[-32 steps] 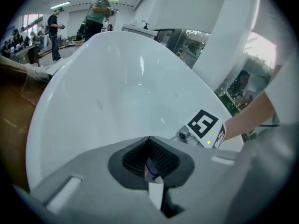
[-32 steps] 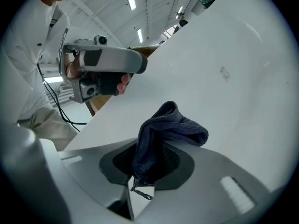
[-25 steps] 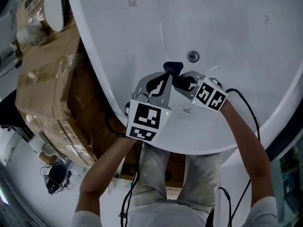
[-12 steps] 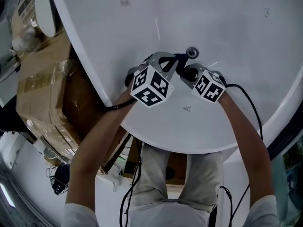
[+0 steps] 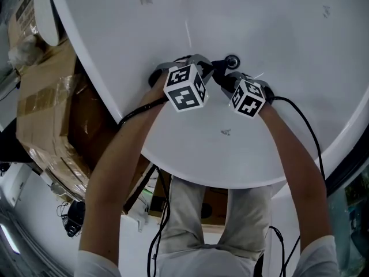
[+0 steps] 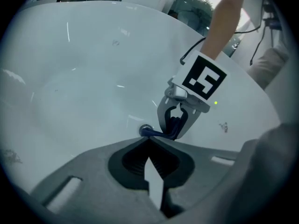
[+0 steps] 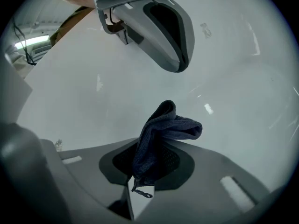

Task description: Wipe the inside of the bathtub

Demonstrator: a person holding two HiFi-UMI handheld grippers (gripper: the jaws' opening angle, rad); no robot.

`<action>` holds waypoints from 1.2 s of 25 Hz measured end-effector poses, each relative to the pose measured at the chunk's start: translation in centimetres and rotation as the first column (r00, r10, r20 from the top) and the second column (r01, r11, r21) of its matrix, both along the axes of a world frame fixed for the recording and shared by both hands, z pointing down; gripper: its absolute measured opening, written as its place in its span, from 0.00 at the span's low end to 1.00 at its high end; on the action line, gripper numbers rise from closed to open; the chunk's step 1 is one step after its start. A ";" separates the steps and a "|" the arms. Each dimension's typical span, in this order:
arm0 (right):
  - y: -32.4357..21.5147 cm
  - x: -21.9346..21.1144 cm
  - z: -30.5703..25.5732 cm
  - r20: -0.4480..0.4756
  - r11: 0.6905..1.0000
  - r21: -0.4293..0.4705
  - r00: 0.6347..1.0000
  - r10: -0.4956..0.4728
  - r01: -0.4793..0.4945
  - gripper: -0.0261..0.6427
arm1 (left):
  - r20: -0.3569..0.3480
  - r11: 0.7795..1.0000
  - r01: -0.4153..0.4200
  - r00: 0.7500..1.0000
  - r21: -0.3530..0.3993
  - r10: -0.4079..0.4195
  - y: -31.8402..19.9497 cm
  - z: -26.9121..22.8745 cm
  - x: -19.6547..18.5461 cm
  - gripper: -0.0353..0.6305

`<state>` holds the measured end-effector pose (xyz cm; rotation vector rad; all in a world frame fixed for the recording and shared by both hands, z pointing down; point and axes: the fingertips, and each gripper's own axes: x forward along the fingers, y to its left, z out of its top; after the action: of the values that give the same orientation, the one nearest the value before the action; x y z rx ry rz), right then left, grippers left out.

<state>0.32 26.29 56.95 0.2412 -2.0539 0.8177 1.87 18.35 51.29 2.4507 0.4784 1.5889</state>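
The white bathtub (image 5: pixel 300 68) fills the head view, with its round drain (image 5: pixel 232 61) near the middle. A dark blue cloth (image 7: pixel 163 129) hangs bunched from my right gripper (image 7: pixel 154 148), which is shut on it just above the tub floor. In the head view that cloth (image 5: pixel 217 72) shows between the two grippers, next to the drain. My left gripper (image 6: pixel 148 141) is shut with nothing in it, and its tips point at the right gripper (image 6: pixel 179 120) and the cloth (image 6: pixel 161 134). Seen from the right gripper view, the left gripper (image 7: pixel 163 31) hovers beyond the cloth, apart from it.
Taped cardboard boxes (image 5: pixel 46 97) stand outside the tub at the left. The tub's near rim (image 5: pixel 230 180) curves in front of the person's legs. A black cable (image 5: pixel 300 126) trails from the right gripper along the arm. A small mark (image 5: pixel 225 132) sits on the tub's near slope.
Both grippers have moved farther into the tub toward the drain. The left one came off the near rim and now sits beside the right one, which still holds the cloth.
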 end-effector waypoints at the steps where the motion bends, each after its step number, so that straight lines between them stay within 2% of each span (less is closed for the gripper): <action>1: 0.2 -0.2 0.4 -0.002 1.000 -0.006 1.000 -0.007 0.007 0.15 | 0.005 1.000 -0.001 1.000 -0.017 0.001 0.2 0.3 0.1 0.05; 6: 0.7 -0.8 3.4 -0.048 0.998 0.005 0.997 -0.058 0.059 0.15 | -0.003 0.999 0.017 1.000 -0.032 -0.017 0.1 1.7 0.7 0.05; 12: 0.3 -1.9 5.5 -0.018 0.998 -0.061 1.000 0.018 -0.019 0.15 | 0.017 0.998 0.040 0.999 -0.055 -0.039 0.5 4.1 1.0 0.05; 21: 2.7 -2.7 8.5 -0.070 0.993 -0.088 0.994 -0.089 0.082 0.16 | 0.048 0.997 0.007 0.999 -0.082 -0.004 1.9 6.0 0.5 0.05; 26: 3.4 -3.7 8.5 -0.038 0.987 -0.125 0.993 -0.109 0.104 0.15 | 0.051 0.996 0.014 0.999 -0.087 -0.009 1.7 6.1 0.6 0.05; 30: 3.9 -3.9 7.8 0.006 0.975 -0.155 0.987 -0.162 0.161 0.15 | 0.055 0.996 0.012 0.998 -0.084 -0.008 1.2 6.2 0.6 0.05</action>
<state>-3.60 30.20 64.72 -0.0102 -1.9624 0.8687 2.51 19.57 57.44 2.3384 0.5126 1.5932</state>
